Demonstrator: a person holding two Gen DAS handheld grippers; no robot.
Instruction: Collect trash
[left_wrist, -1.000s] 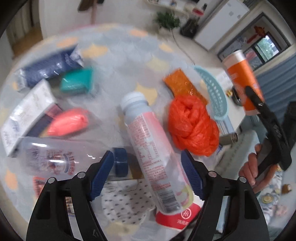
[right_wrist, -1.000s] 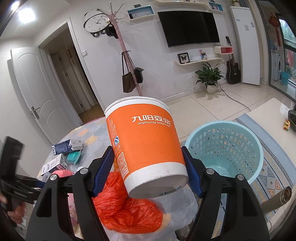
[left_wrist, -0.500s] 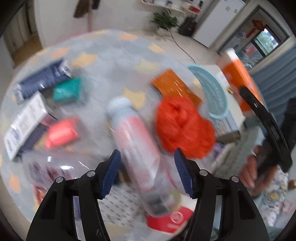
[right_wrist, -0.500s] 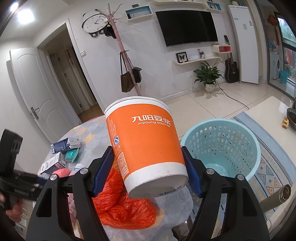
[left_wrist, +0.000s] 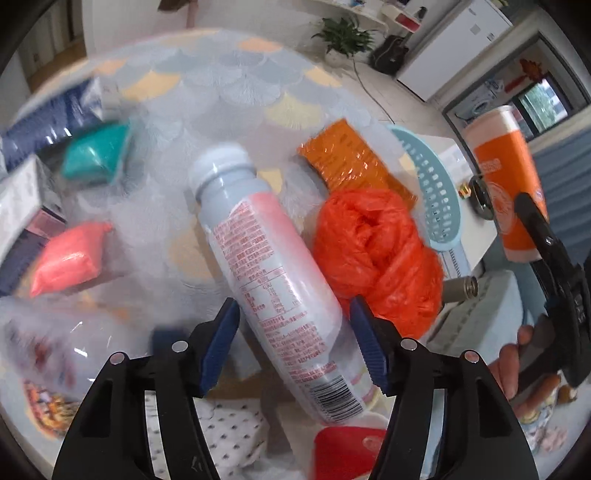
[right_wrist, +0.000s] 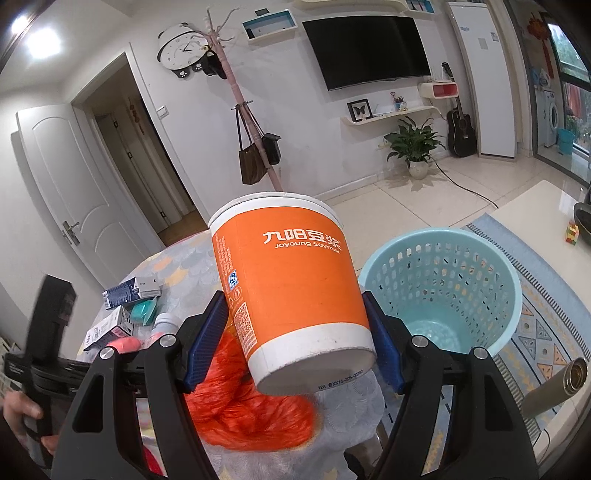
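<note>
**Cup clamped over the counter edge, bottle sitting between the other jaws**

So the right hand-held gripper (right_wrist: 295, 339) was clamped on the orange cup (right_wrist: 291, 284), blue pads pressed against both sides, cup tilted with its white base toward the camera. It hung above the red bag (right_wrist: 243, 406) at the counter (right_wrist: 177, 273) edge. The basket (right_wrist: 443, 295) sat on the floor at about 3 o'clock from the cup, close by but not under it as far as I could tell.

The left hand-held gripper (left_wrist: 293, 343) had its jaws apart, straddling the lower half of the bottle (left_wrist: 273, 273). There was a visible gap on both sides, so no grip. The bottle lay on its side with the cap pointing to roughly 11 o'clock. The red bag (left_wrist: 373, 254) was bunched up right against it at 3 o'clock, and an orange wrapper (left_wrist: 351, 158) lay just past that at 1 o'clock.

Off to 9 and 10 o'clock from the bottle there was a pink pouch (left_wrist: 66, 258), a teal pouch (left_wrist: 99, 155) and a dark blue pack (left_wrist: 44, 125), all a bit blurry. In the left view the cup (left_wrist: 506, 177) and the right hand (left_wrist: 517, 362) showed up at the far 3 o'clock edge, with the basket rim (left_wrist: 439, 192) between them and the bag.
</note>
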